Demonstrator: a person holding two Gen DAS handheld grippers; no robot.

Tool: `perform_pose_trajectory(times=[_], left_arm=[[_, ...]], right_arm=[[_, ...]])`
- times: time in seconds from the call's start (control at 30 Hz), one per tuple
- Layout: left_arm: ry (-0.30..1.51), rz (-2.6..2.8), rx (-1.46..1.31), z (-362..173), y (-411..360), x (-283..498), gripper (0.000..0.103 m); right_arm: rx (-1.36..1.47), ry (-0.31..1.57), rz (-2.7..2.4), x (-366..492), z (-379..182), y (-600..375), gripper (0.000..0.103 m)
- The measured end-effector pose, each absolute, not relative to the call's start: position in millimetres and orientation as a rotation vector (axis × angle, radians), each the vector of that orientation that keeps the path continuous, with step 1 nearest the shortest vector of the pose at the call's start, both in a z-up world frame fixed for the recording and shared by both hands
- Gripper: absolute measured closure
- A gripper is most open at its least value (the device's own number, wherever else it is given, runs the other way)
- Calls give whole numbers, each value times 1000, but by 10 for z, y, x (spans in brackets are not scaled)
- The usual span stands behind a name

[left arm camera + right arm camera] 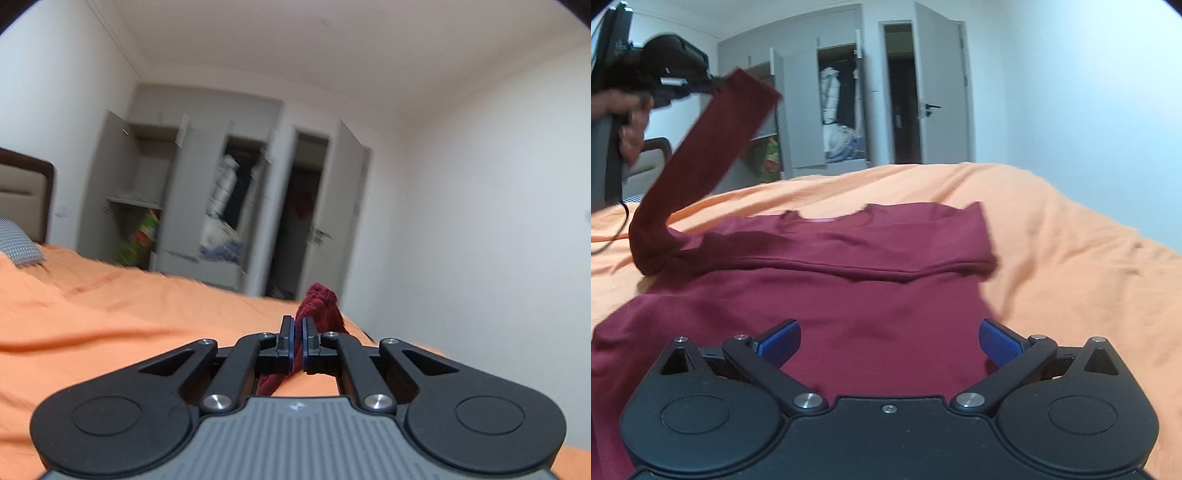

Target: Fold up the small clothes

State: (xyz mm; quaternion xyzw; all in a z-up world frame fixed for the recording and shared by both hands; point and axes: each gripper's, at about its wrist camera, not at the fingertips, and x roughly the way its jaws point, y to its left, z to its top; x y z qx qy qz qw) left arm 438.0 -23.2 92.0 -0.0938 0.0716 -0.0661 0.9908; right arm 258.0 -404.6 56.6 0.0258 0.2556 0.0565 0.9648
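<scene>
- Only the right wrist view shows the whole dark red long-sleeved cotton shirt (827,295): it lies flat on the orange bed sheet (1071,258), with one sleeve (713,140) lifted off it at the left.
- In that view the left gripper (698,86), held by a hand (629,122), hangs high at the upper left with the sleeve end pinched in it.
- The left wrist view shows only a ribbed bunch of the same red fabric (321,306) clamped between its own two blue-padded fingers (293,343), which are pressed together on it.
- The right gripper (889,341) hovers low over the shirt's body, its blue pads (779,341) spread wide with nothing between them.
- Behind the bed stand a grey wardrobe with open doors (834,110) and a white room door (945,96) standing ajar.
- The left view also shows a checked pillow (18,240) and a brown-edged headboard (26,195), both blurred.
</scene>
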Motion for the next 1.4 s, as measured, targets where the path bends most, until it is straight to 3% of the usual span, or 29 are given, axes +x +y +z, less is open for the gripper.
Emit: perform_pose_trajectory(times=[0.27,0.47,0.57,0.63,0.7,0.83,1.07,1.27,1.4], left_arm=[[338,-225,-139,132,-880,4407,100],[487,-255,-151,-278,-904,4363,96],[508,-259,-148,-294,-830,4380,74],[508,-254,-153,-239,-795,4382,38],[488,-246,-170,-242,-736,4271,20],[464,-242,-165,-44,-665,4157,5],[488,-38,-30,363,-324,4079,1],[460,186,40,712,407,4034,0],[487,305,-3,675,921,3980,0]], right_arm=[[86,568,1,2406,515,-4416,0],[122,593,-11,2416,449,-4470,0],[112,597,-2,2422,437,-4460,0],[110,600,5,2433,432,-4436,0],[106,604,11,2445,427,-4420,0],[108,604,27,2497,437,-4406,0],[194,582,178,2902,597,-4395,0],[268,578,267,3536,665,-4269,1],[289,607,281,3925,628,-4120,15]])
